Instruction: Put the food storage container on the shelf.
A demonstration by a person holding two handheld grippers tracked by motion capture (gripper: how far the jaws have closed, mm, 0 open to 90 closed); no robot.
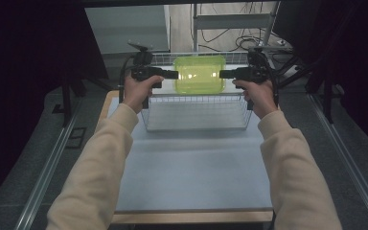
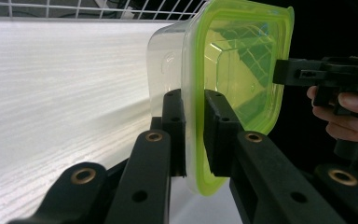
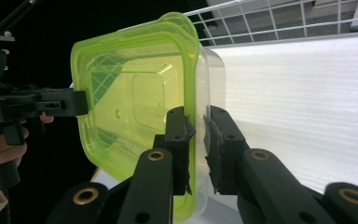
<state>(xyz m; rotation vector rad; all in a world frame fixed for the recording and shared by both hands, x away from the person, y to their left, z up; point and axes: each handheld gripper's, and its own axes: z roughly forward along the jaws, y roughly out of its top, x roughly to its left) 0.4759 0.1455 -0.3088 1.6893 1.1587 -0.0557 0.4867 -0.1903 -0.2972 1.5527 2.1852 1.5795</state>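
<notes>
In the high view a person reaches both forearms in cream sleeves (image 1: pixel 103 163) over a pale table (image 1: pixel 191 167) and holds a clear plastic container with a yellow-green lid (image 1: pixel 199 74) up in the air between the two grippers. The container hangs above a white wire basket (image 1: pixel 196 112) that sits at the far end of the table, and its lid faces the camera.

The left gripper (image 1: pixel 172 74) comes in from the container's left side and the right gripper (image 1: pixel 224 74) from its right, each level and pointing at the other. In the left gripper view the left gripper (image 2: pixel 194 133) has its two black jaws clenched on the lid's rim, one jaw on the clear tub side and one on the green lid side (the rim runs straight down between them). The right gripper view shows the same grasp mirrored: the right gripper (image 3: pixel 196 147) pinches the opposite edge of the container (image 3: pixel 135 107), jaws pressed against the rim from either side. Beyond the container (image 2: pixel 233 70) each gripper view catches the other gripper and the fingers wrapped round its handle.
</notes>
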